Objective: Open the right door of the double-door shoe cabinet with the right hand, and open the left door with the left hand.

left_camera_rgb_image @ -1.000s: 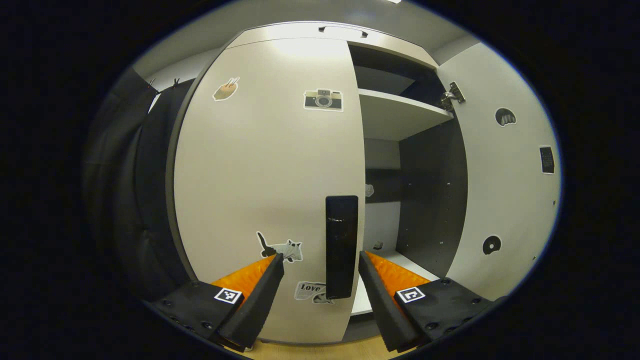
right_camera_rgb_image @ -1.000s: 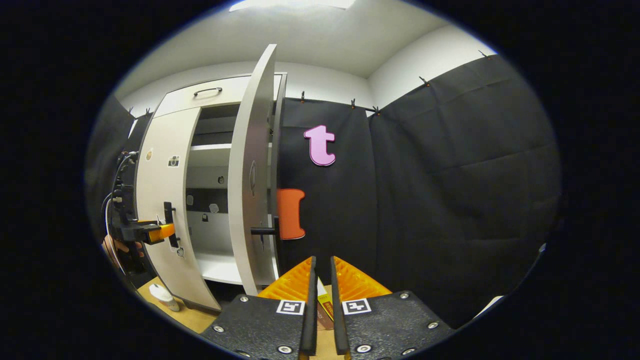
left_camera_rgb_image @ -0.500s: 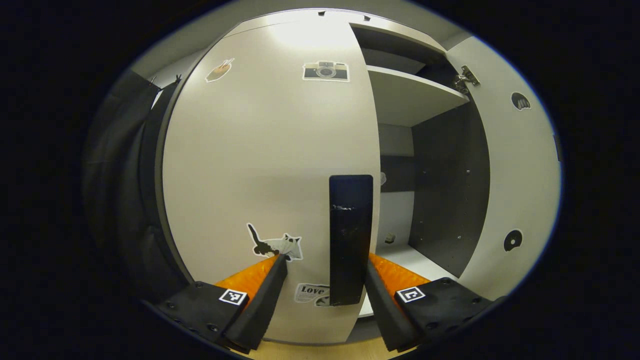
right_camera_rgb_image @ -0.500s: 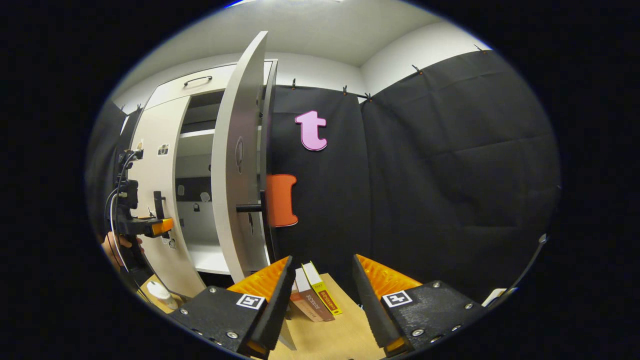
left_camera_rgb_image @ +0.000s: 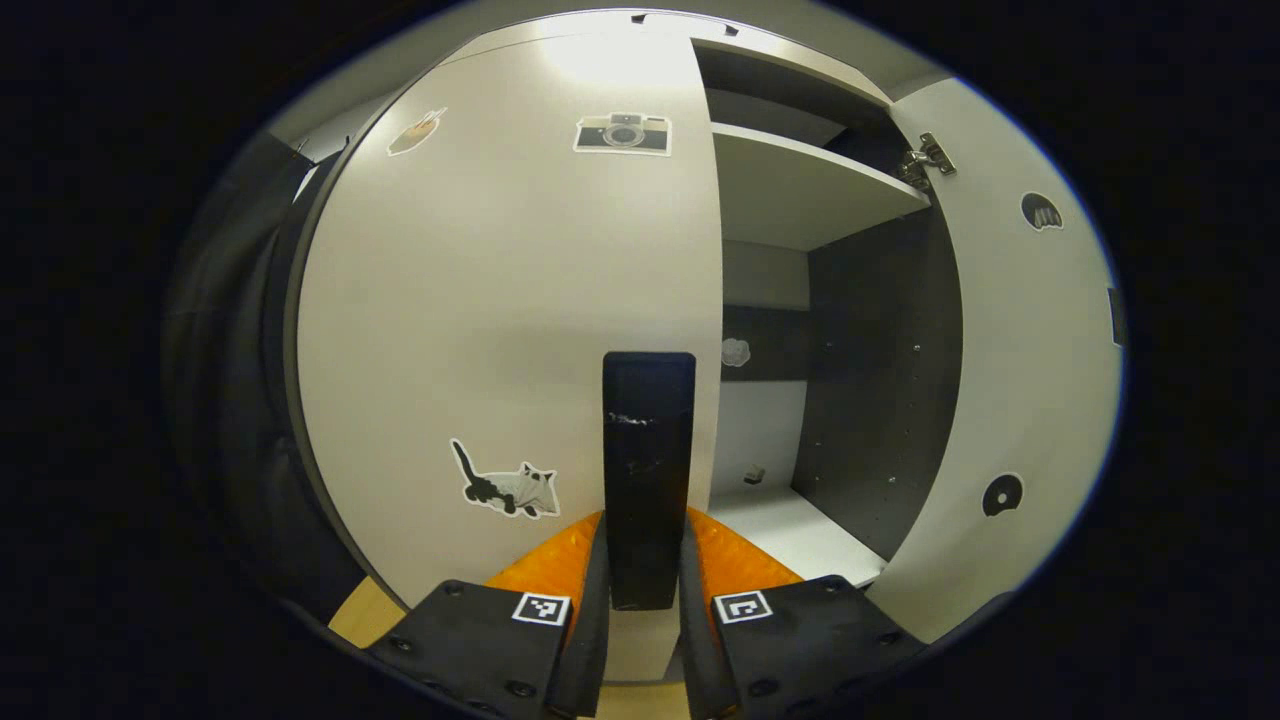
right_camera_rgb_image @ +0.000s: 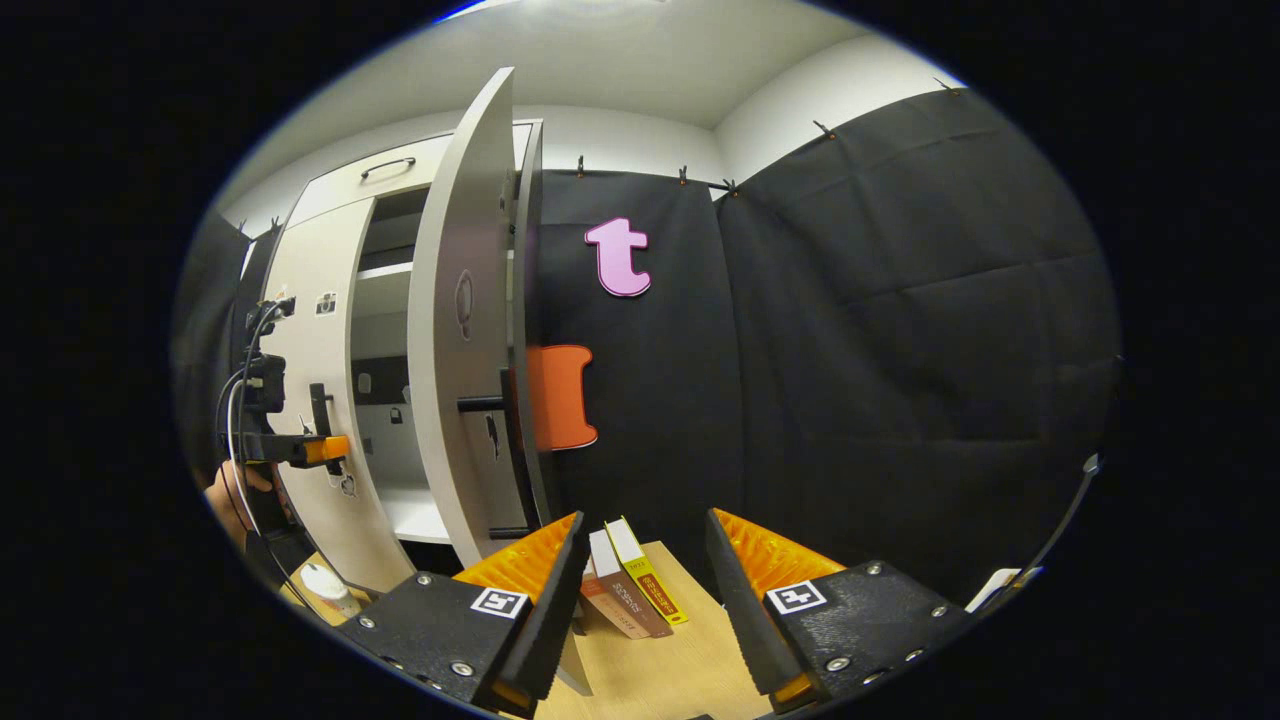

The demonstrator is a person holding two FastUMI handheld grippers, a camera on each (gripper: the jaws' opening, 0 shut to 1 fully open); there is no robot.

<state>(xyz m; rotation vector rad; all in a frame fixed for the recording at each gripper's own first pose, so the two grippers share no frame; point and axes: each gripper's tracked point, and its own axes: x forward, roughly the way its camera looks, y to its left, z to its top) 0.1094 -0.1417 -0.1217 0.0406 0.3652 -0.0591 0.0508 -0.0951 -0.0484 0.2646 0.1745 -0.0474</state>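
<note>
The white shoe cabinet (left_camera_rgb_image: 800, 190) faces me in the left gripper view. Its left door (left_camera_rgb_image: 480, 320), with stickers on it, looks closed. My left gripper (left_camera_rgb_image: 645, 522) is shut on that door's black vertical handle (left_camera_rgb_image: 648, 440), a finger pressing on each side. The right door (left_camera_rgb_image: 1010, 400) stands swung wide open, showing shelves inside. In the right gripper view the right door (right_camera_rgb_image: 455, 330) is edge-on with its handle (right_camera_rgb_image: 480, 404) sticking out. My right gripper (right_camera_rgb_image: 640, 585) is open and holds nothing, away from that door. The left gripper (right_camera_rgb_image: 300, 450) shows at the left door's handle (right_camera_rgb_image: 320, 405).
Two books (right_camera_rgb_image: 630, 590) lie on the wooden floor (right_camera_rgb_image: 690, 660) just ahead of the right gripper's fingers. A small white object (right_camera_rgb_image: 325, 590) sits on the floor by the left door. A hand (right_camera_rgb_image: 235, 495) holds the left gripper. Black cloth (right_camera_rgb_image: 900, 350) lines the right side.
My left gripper moved in and closed on the left door's handle. My right gripper went from shut to open and drew slightly back from the open right door.
</note>
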